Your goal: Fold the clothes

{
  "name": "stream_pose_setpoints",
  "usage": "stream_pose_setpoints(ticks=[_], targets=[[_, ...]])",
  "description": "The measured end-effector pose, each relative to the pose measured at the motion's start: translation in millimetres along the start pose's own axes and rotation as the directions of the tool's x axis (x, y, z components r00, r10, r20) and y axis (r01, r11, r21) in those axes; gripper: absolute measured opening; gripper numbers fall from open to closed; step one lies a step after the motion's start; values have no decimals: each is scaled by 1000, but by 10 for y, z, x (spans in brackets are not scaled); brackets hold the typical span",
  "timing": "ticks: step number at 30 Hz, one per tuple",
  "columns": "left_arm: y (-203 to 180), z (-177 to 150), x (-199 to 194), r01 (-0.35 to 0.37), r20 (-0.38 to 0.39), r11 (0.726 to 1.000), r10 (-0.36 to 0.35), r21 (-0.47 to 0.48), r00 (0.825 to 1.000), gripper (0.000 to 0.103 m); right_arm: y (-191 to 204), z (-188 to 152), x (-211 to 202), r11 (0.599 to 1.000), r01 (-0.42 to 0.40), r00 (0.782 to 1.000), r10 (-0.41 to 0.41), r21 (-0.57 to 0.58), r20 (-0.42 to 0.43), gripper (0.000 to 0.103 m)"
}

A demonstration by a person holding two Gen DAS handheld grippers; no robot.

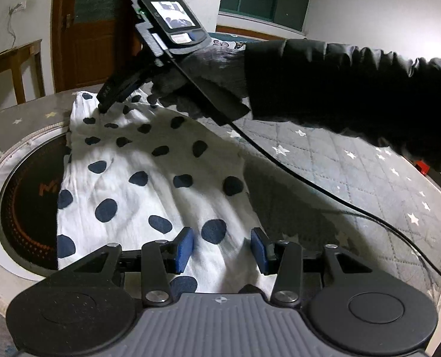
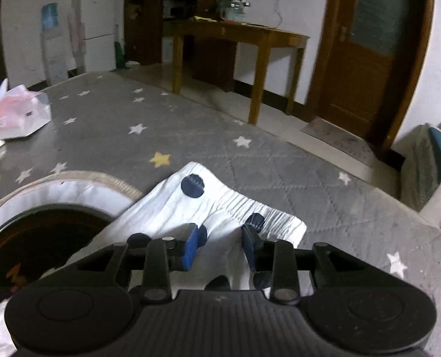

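Both hand-held grippers, left (image 1: pixel 222 248) and right (image 2: pixel 220 245), jaws apart over dotted garment (image 1: pixel 137 178) edges; mat (image 2: pixel 280 172) beyond.

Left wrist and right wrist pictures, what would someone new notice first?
The white garment with navy dots sprawls across the grey star-print cover, partly over a dark round inset. The right gripper presses its far end, where the elastic waistband lies; the left gripper hovers open at the near end.

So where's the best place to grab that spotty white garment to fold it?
Probably its gathered waistband, at the corners. That edge lies flat on the grey star-print cover, so a hand-held gripper should come in low from beyond the hem; the thicker ribbed band gives the fingers more to pinch than the loose middle.
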State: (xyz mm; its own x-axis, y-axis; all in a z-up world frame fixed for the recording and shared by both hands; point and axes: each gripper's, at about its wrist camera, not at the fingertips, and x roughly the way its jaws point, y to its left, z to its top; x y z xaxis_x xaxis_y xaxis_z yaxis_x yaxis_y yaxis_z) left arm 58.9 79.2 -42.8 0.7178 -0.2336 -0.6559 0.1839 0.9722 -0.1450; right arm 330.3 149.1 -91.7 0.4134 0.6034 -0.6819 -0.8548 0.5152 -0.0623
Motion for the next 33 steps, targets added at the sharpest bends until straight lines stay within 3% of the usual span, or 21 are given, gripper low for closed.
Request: stream_pose_setpoints(ticks=[3,7,14,19,21,23,26,33], targets=[[-17,2,3,4,1,1000,-4,-3,1000,47,-85,39,-69,999,32,999,-32,27,16,35],[-12,4,13,3,4,1000,-3,-11,1000,48,-357,31,-262,994,7,998,-14,107,67,53],[54,46,-182,-30,35,999,31,-46,999,51,-762,-106,-163,966,-36,999,25,254,48,55],[116,70,-311,-67,40,995,70,-77,997,54,-791,-211,-7,959,-57,998,47,278,42,55],[146,69,-339,-85,32,992,88,-89,996,54,-780,-233,16,961,-60,998,48,270,52,52],[168,59,-359,-100,22,990,102,-96,995,54,-755,-233,-2,956,-80,996,66,283,57,35],[181,34,-404,-124,12,987,126,-99,992,54,-722,-225,-61,947,-100,994,83,305,67,19],[273,-76,-563,-182,-10,976,182,-117,983,54,-601,-193,-492,924,-181,978,132,338,161,16]])
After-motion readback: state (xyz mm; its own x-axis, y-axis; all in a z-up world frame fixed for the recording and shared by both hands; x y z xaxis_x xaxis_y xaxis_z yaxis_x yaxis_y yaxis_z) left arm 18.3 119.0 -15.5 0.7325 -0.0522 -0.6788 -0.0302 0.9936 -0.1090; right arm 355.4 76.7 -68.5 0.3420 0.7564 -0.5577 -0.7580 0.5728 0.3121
